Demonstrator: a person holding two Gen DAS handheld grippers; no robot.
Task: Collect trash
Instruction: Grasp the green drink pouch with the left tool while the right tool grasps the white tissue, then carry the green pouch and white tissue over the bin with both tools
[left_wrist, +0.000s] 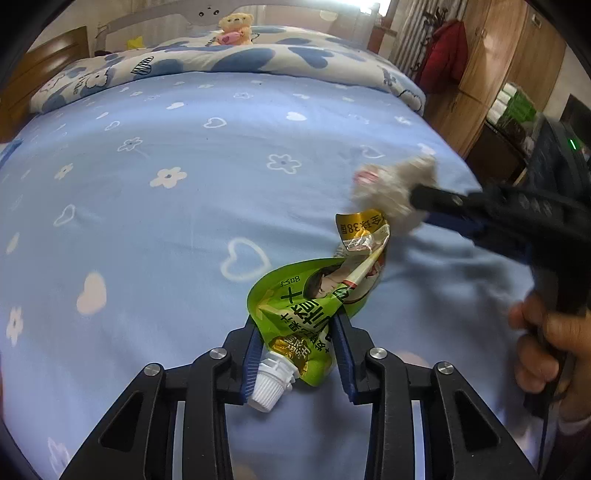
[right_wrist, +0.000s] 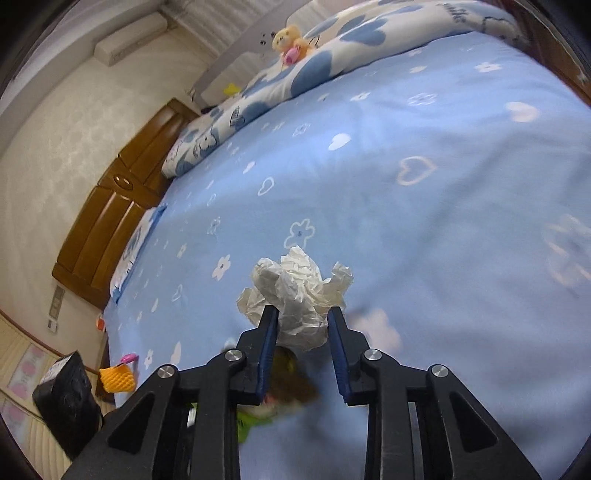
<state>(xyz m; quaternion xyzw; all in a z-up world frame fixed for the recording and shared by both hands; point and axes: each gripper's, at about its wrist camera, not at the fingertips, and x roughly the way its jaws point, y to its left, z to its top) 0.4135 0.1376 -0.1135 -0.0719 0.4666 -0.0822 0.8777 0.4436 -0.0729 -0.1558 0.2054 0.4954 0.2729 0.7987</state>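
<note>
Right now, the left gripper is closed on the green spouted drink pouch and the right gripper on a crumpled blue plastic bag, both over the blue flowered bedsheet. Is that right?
Not quite. The right gripper is closed on a crumpled white tissue paper wad, not a blue plastic bag; the right wrist view shows it. The left gripper does hold the green spouted drink pouch over the blue flowered bedsheet.

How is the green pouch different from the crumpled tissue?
The pouch is glossy green with print and a white screw cap; the tissue is plain white.
The pouch is flattened and creased; the tissue is a wad.
The left gripper holds the pouch; the right gripper holds the tissue.
Both are over the blue bed sheet.
</note>
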